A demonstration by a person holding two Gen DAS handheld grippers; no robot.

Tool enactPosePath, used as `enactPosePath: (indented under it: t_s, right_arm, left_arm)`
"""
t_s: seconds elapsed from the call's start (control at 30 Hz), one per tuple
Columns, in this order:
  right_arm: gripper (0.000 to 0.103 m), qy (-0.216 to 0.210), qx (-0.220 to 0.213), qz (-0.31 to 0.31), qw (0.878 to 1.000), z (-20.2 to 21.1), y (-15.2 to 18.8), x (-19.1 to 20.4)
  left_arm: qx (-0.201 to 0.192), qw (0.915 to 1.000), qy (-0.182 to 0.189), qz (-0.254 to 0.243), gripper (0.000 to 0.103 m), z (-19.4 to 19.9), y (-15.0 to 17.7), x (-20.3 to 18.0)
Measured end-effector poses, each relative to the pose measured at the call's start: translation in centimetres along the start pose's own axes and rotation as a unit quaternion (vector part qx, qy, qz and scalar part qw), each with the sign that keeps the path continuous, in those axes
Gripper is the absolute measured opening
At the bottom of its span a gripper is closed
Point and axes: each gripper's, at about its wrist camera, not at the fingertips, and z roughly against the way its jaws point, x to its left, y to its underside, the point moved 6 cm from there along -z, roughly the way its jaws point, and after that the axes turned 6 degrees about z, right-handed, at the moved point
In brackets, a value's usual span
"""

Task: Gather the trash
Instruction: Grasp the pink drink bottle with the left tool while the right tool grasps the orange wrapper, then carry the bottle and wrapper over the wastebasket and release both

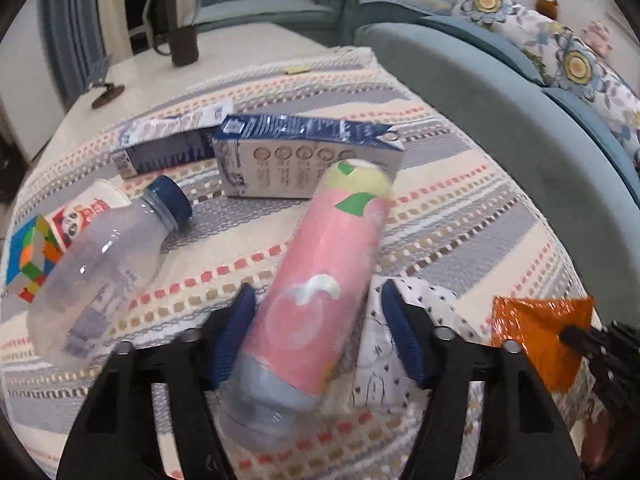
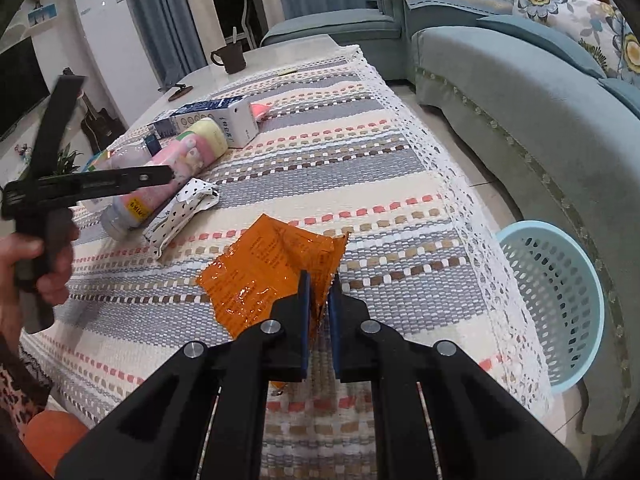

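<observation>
A pink-labelled bottle (image 1: 320, 276) lies on the striped tablecloth between the blue pads of my left gripper (image 1: 320, 308), which is open around it; the left pad is near it, the right pad apart. It also shows in the right wrist view (image 2: 176, 172). My right gripper (image 2: 319, 280) is shut on the edge of an orange foil wrapper (image 2: 260, 276), also seen at the right of the left wrist view (image 1: 536, 328). A white dotted paper packet (image 2: 180, 212) lies beside the pink bottle. A clear blue-capped bottle (image 1: 108, 256) lies to the left.
Two blue-and-white cartons (image 1: 304, 156) lie behind the bottles. A colour cube (image 1: 30, 256) and a small printed cup (image 1: 86, 208) sit at the far left. A light-blue mesh basket (image 2: 560, 300) stands on the floor right of the table, by a teal sofa (image 2: 520, 92). A dark mug (image 2: 230, 58) stands far back.
</observation>
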Motion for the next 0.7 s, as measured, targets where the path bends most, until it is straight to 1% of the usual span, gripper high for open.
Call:
enactPosePath:
  t_s: [0.1,0.2,0.27,0.37,0.4,0.5,0.57,0.7]
  right_arm:
    - [0.007,-0.019,0.004,-0.01,1.0,-0.2,0.0,0.0]
    - [0.007,-0.022,-0.001,-0.013,1.0,-0.1,0.0,0.1]
    - [0.006,-0.02,-0.011,-0.017,1.0,0.4,-0.1,0.0]
    - [0.003,-0.018,-0.03,-0.021,0.999,1.6,-0.6,-0.4]
    - [0.002,-0.014,-0.038,-0.023,0.999,2.2,-0.8,-0.7]
    - [0.002,0.012,-0.063,-0.025,0.998,4.3,-1.8,-1.7]
    - [0.001,0.029,-0.084,-0.023,0.996,5.8,-2.4,-2.5]
    - [0.001,0.08,-0.119,-0.021,0.989,8.9,-3.2,-4.8]
  left_arm:
    - [-0.003,0.9993,0.013,0.035,0.051,0.0,0.0,0.5]
    - [-0.011,0.9972,0.031,0.067,0.049,0.9,0.8,0.9]
    - [-0.028,0.9948,0.055,0.081,0.049,2.2,1.5,0.6]
    - [-0.053,0.9909,0.087,0.088,0.049,4.4,1.9,-0.6]
    - [-0.055,0.9897,0.097,0.089,0.049,5.0,1.8,-1.0]
    - [-0.057,0.9827,0.156,0.082,0.049,6.8,1.3,-3.6]
    - [-0.063,0.9801,0.174,0.072,0.049,7.7,0.8,-5.3]
    - [-0.066,0.9716,0.22,0.055,0.049,9.1,-0.3,-10.0]
